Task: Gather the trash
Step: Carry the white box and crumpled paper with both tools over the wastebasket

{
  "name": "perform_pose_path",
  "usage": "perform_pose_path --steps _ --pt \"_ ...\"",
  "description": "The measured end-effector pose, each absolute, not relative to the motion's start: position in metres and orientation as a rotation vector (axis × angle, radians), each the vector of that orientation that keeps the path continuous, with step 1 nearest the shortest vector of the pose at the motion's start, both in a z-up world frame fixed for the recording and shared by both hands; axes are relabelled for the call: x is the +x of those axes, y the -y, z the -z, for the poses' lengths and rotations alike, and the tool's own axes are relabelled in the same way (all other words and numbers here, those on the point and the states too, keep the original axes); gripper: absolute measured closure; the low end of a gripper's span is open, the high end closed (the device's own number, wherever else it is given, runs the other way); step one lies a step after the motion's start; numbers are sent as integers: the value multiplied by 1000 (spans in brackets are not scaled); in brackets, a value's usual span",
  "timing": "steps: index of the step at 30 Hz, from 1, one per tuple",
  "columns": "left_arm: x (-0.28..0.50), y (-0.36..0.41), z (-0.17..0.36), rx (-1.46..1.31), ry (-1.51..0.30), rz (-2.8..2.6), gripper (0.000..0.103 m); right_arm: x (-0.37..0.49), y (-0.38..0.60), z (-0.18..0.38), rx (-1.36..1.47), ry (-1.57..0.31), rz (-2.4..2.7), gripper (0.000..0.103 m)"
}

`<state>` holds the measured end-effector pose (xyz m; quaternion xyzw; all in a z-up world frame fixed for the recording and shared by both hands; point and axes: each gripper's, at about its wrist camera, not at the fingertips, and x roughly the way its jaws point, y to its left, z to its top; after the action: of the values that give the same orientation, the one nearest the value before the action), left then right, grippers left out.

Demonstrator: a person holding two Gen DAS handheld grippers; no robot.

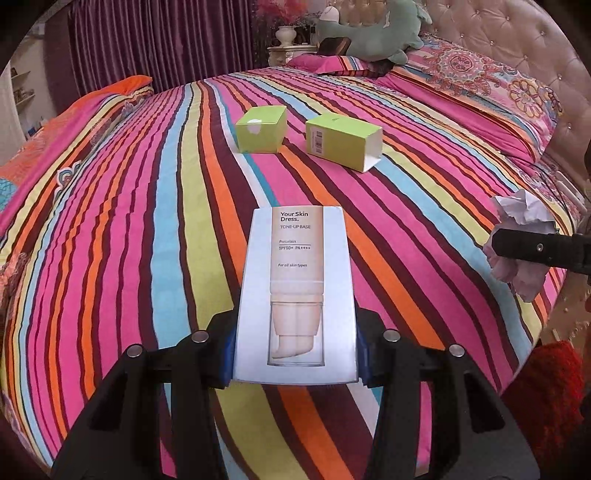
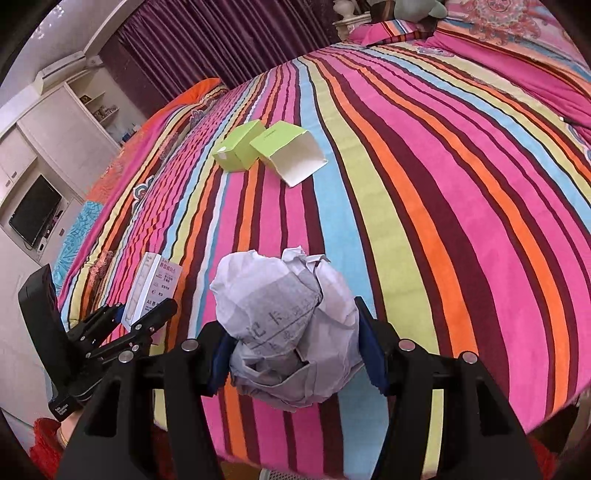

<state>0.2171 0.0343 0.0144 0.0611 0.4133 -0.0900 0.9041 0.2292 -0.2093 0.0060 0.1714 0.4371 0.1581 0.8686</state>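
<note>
A bed (image 1: pixel 122 206) under a bright striped cover bears two lime-green cartons near its middle: an open-ended carton (image 1: pixel 341 141) lying on its side, a closed carton (image 1: pixel 261 128) just beside it toward the orange-edged quilt (image 1: pixel 110 94), and patterned pillows (image 1: pixel 476 88) beyond it at the headboard.

We log: two boxes (image 1: pixel 261 129) (image 1: pixel 343 142) side by side mid-bed (image 1: pixel 147 221); pillows (image 1: pixel 480 85) behind; plush (image 1: pixel 373 33) on pillows; nightstand (image 1: pixel 291 51) beyond w/ vase (image 1: pixel 286 35).
</note>
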Motion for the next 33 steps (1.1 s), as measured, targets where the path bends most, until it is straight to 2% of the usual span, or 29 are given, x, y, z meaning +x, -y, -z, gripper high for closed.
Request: perform_pose_path --steps 17,33 --pt "112 -35 -10 109 -857 195 56 152 194 -13 324 -888 -368 47" --pt "49 -29 2 98 -898 208 56 88 179 2 265 -937 -372 47"
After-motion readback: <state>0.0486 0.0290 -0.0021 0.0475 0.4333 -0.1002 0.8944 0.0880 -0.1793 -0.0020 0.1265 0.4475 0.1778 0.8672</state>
